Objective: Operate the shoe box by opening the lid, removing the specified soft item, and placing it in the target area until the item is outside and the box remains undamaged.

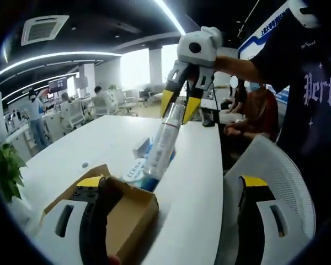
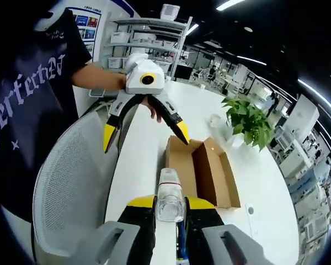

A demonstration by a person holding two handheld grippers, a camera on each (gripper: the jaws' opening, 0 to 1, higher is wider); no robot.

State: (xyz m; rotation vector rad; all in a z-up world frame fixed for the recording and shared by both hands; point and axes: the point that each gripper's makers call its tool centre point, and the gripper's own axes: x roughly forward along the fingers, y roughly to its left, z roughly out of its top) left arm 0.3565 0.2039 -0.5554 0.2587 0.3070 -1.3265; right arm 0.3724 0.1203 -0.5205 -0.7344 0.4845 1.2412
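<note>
The right tool [image 2: 170,212] has its two yellow-tipped jaws closed on one clear bottle [image 2: 170,200], gripped near its top; the left gripper view shows that same tool [image 1: 177,105] holding the bottle [image 1: 161,144] slanted above the bench [image 1: 193,187], its lower end down among one or two small packets [image 1: 135,168] lying just beside the box; I cannot tell whether it touches them. The left tool [image 2: 145,132] stands wide open with nothing between its jaws; one jaw tip hangs over the near edge of the box [image 2: 201,171]. There is one cardboard box, open, flaps up, on the white bench [image 2: 138,165]. One white mesh chair [image 2: 71,182] stands against the bench edge. One potted plant [image 2: 247,122] sits on the bench beyond the box. A person in a dark printed shirt [image 2: 27,94] holds both tools.
</note>
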